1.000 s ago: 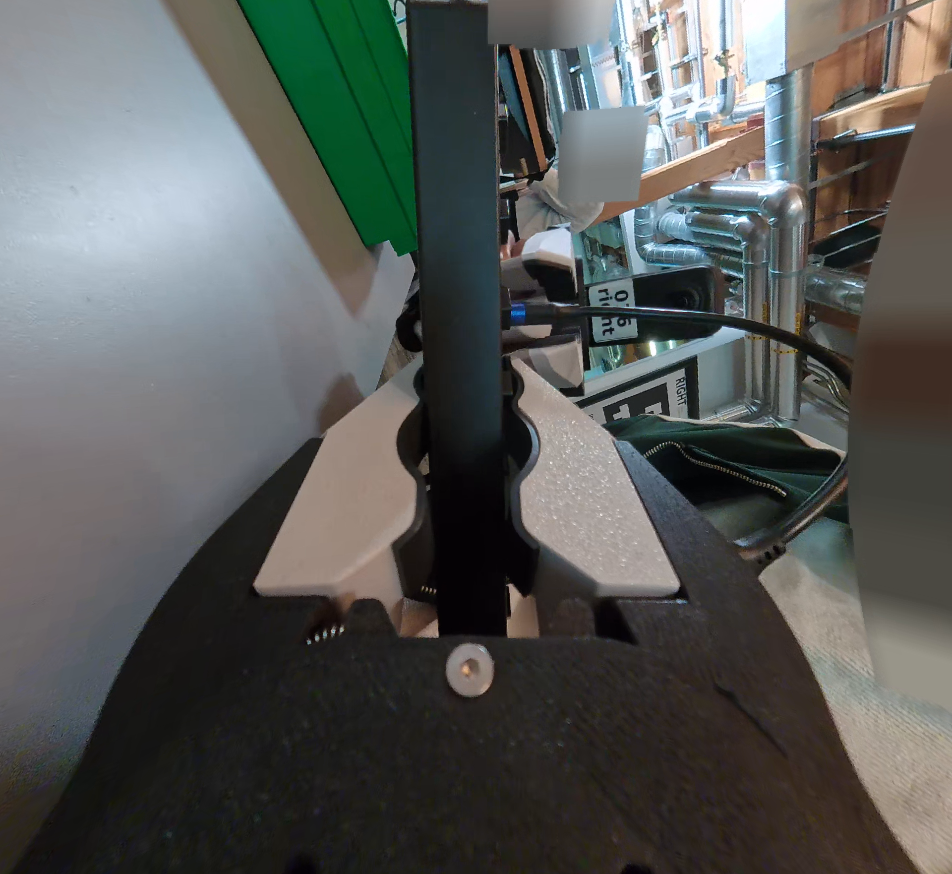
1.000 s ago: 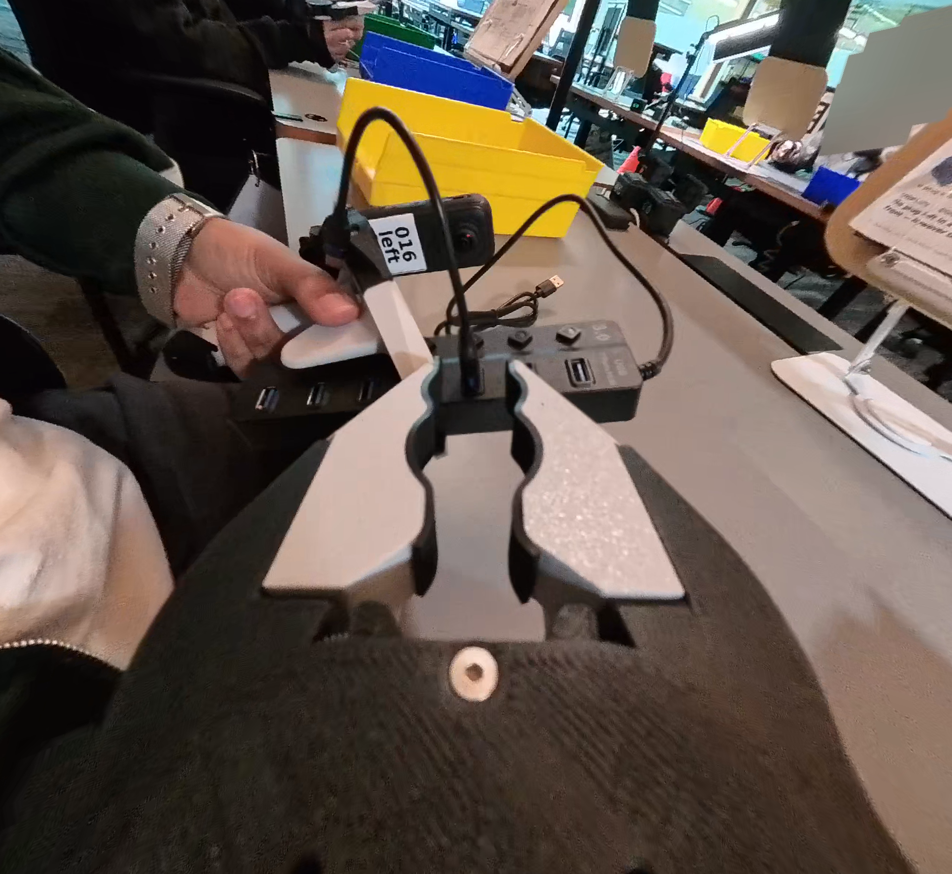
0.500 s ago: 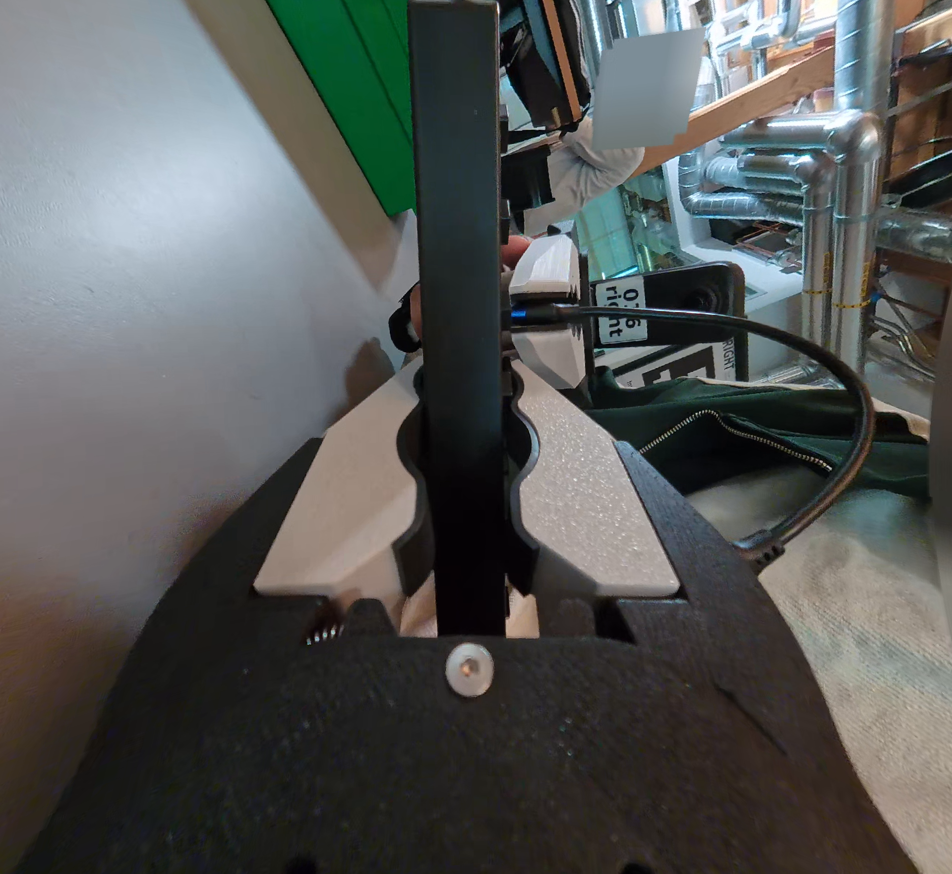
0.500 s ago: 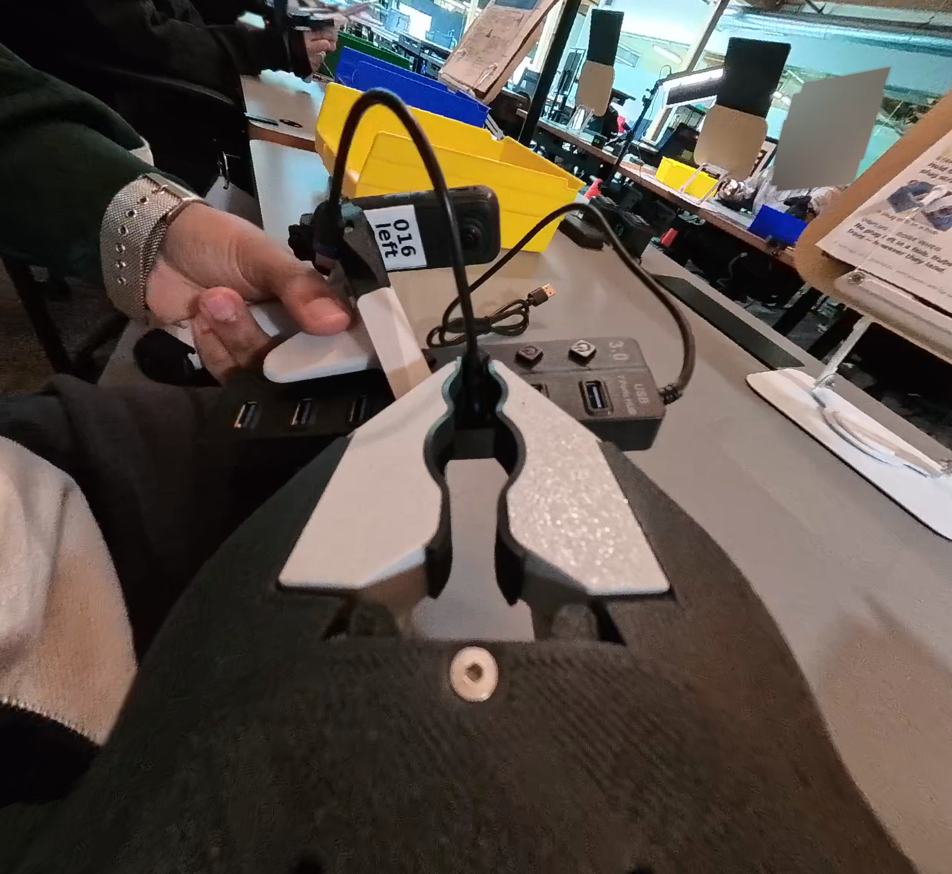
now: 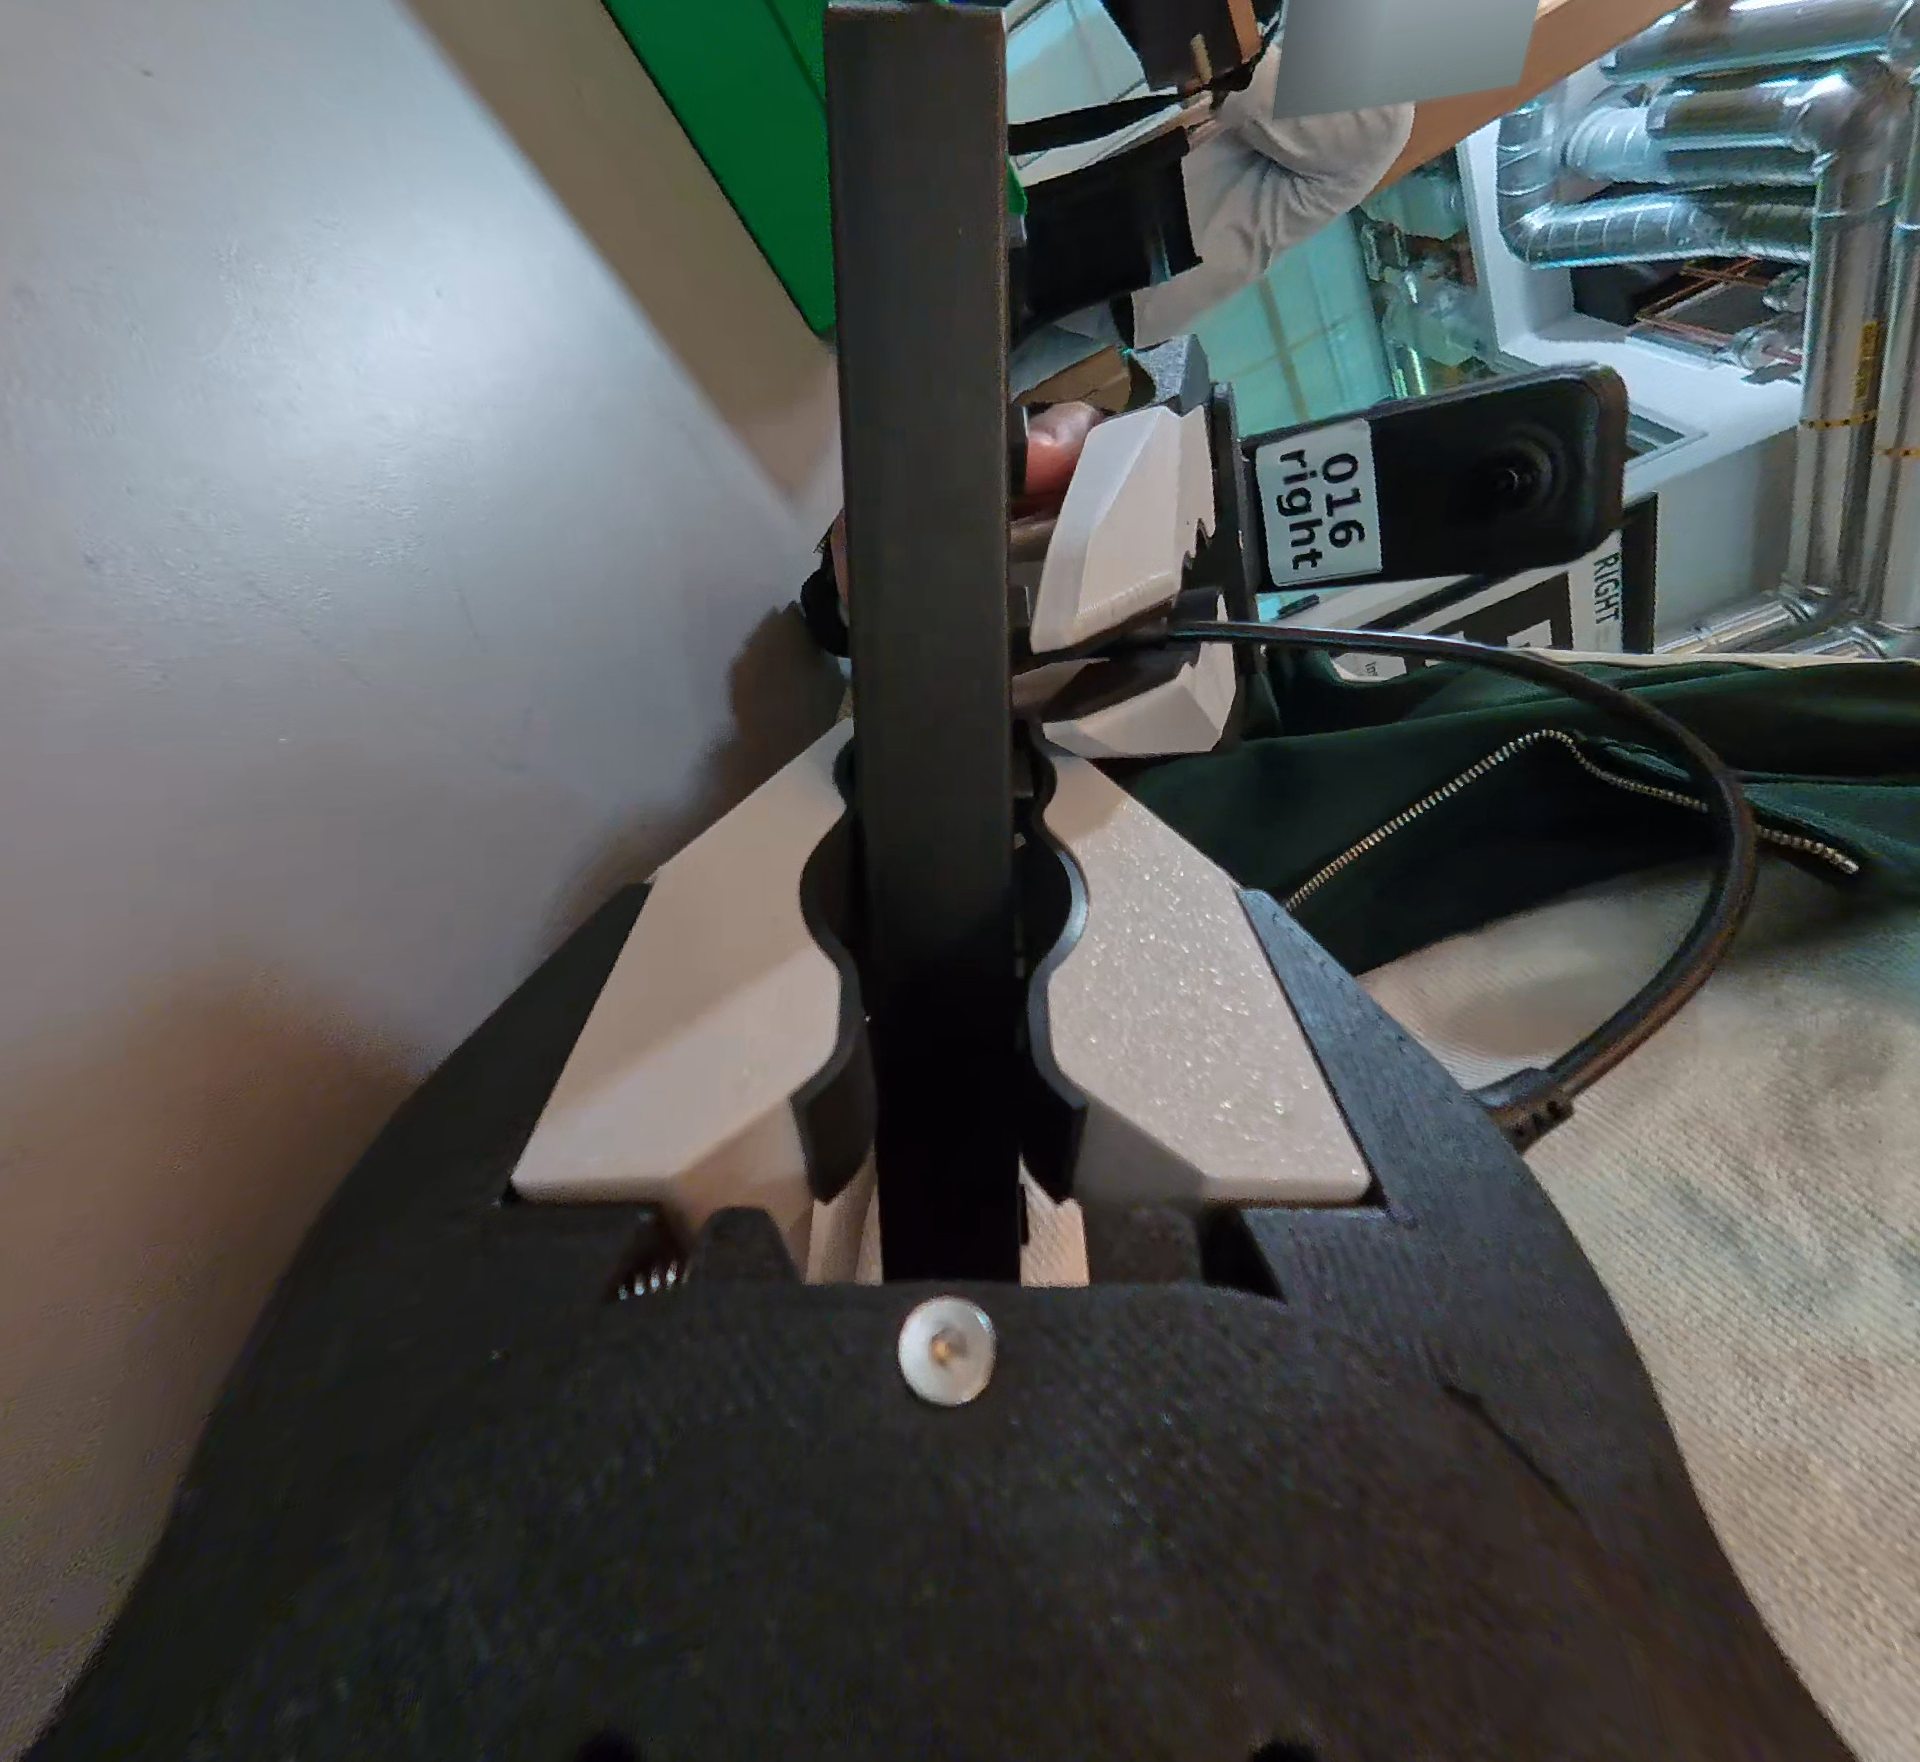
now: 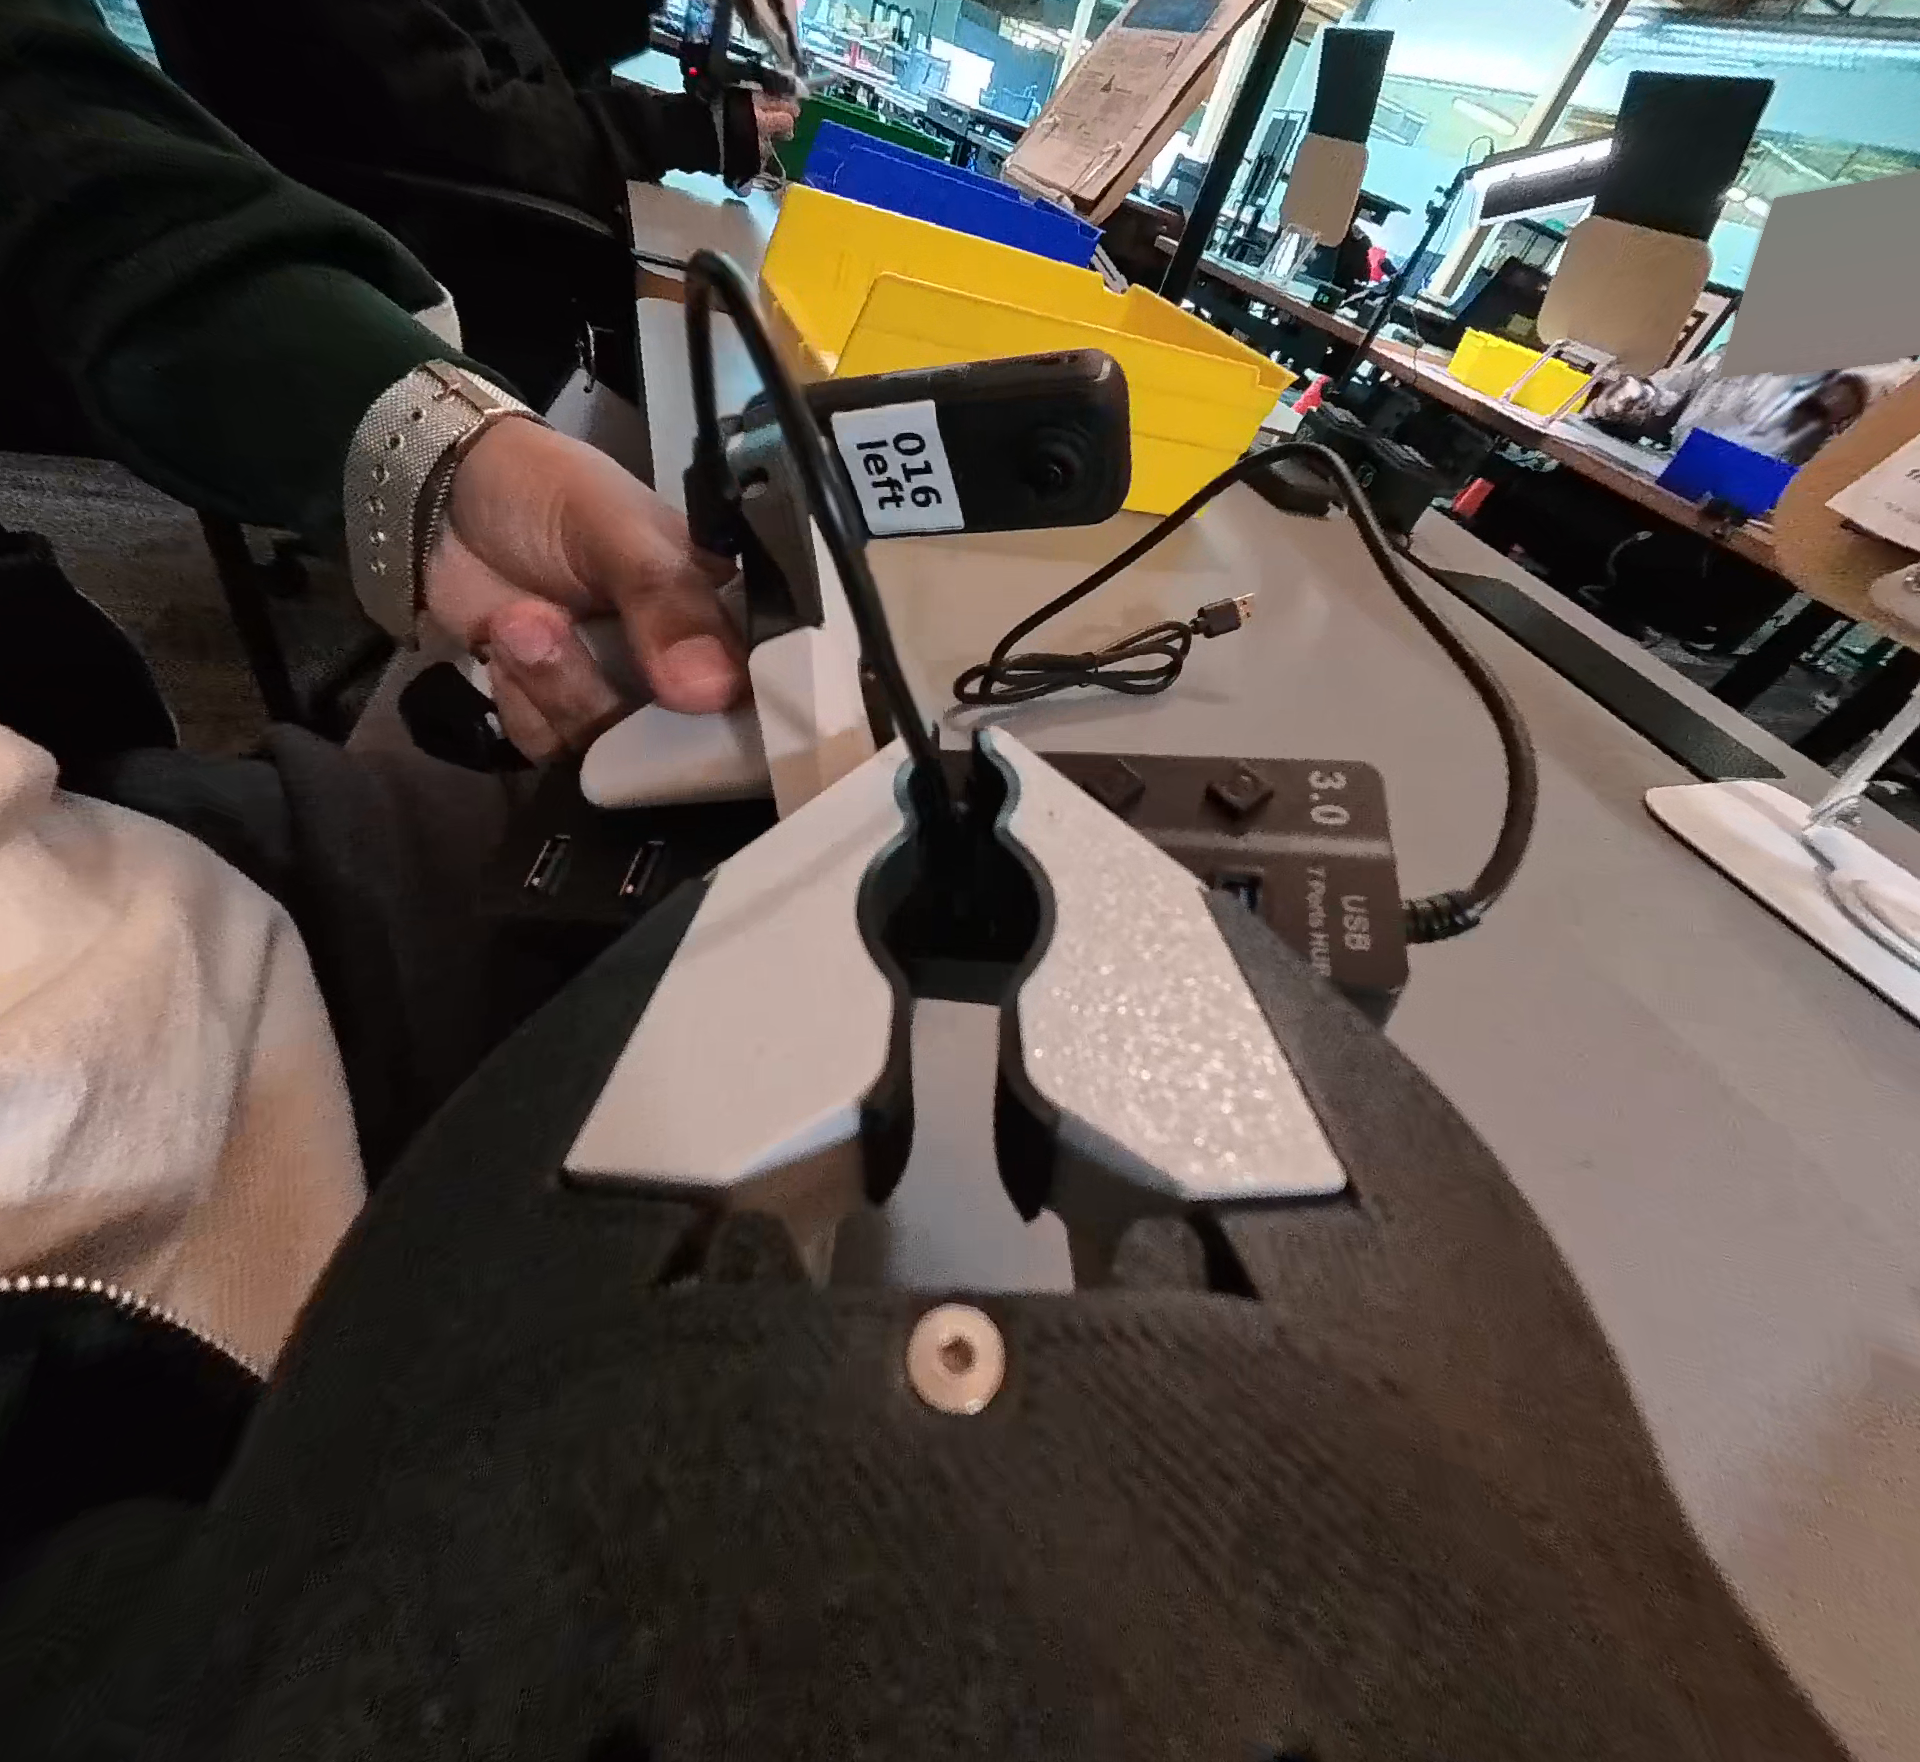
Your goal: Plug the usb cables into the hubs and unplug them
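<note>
My left gripper (image 5: 930, 756) is shut on the end of a long black USB hub (image 5: 920, 362), seen edge-on against the grey table (image 5: 312, 465). In the right wrist view the hub (image 6: 1299, 839) lies on the table with its port face toward me, and the left gripper's fingers (image 6: 665, 762) hold its left end. My right gripper (image 6: 961, 762) is shut on a black USB plug (image 6: 956, 850) at the hub's port face. Whether the plug is seated is hidden. Its cable (image 6: 712, 263) arcs up and left. The right gripper (image 5: 1143, 632) also shows beside the hub.
The hub's own cable (image 6: 1496, 673) loops off its right end. A second coiled USB cable (image 6: 1091, 663) lies behind the hub. Yellow (image 6: 1039, 330) and blue (image 6: 935, 185) bins stand farther back. A white stand base (image 6: 1766, 839) is at the right. A person in black (image 6: 416, 50) stands at the left.
My right gripper went from open around the plug to shut on it, then pushed in closer to the hub. The left gripper kept its hold on the hub and tilted slightly.
</note>
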A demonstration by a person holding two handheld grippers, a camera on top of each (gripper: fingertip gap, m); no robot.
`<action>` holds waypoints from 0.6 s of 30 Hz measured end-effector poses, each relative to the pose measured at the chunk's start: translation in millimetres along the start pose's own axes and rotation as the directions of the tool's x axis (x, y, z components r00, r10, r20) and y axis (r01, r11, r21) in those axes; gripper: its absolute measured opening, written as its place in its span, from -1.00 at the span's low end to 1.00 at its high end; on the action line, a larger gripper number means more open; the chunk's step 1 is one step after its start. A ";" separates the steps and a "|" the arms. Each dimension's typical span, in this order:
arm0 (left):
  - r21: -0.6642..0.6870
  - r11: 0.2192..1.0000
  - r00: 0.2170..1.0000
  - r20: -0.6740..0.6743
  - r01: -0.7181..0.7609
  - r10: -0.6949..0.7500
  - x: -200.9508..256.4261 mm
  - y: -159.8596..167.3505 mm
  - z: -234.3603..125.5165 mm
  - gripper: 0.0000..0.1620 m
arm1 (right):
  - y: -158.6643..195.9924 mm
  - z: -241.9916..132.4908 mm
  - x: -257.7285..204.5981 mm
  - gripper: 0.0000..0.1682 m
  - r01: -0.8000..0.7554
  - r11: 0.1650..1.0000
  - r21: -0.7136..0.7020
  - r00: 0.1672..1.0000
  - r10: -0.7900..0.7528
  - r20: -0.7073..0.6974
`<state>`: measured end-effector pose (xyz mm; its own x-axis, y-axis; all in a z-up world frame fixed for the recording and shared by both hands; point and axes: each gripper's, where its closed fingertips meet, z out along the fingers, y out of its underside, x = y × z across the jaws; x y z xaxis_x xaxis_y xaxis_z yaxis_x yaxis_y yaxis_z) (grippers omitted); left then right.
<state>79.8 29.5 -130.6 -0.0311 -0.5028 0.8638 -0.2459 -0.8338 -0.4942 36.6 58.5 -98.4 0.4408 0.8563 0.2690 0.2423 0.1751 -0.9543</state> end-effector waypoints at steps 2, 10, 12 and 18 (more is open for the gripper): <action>0.001 1.000 1.000 -0.013 0.005 -0.005 1.7 0.1 0.2 -0.72 | -1.0 -0.7 -0.2 -0.94 -0.017 1.000 0.007 1.000 0.017 0.010; 0.049 0.996 0.989 -0.131 0.076 -0.069 15.2 -8.3 -2.8 -0.73 | -14.1 -4.5 2.0 -0.84 -0.106 0.989 0.100 0.994 0.103 0.032; 0.048 0.996 0.991 -0.120 0.073 -0.067 12.4 -7.4 -3.0 -0.73 | -12.8 -3.5 1.9 -0.85 -0.037 0.996 0.087 0.999 0.036 0.008; 0.040 0.995 0.983 -0.162 0.089 -0.082 18.5 -6.3 -1.4 -0.72 | -17.7 -7.4 0.6 -0.86 0.036 0.992 0.125 0.999 -0.036 -0.004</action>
<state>79.5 25.8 -111.4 -0.1676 -0.3894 0.9057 -0.2089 -0.8838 -0.4187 38.9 52.4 -80.3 0.4353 0.8477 0.3033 0.1482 0.2648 -0.9528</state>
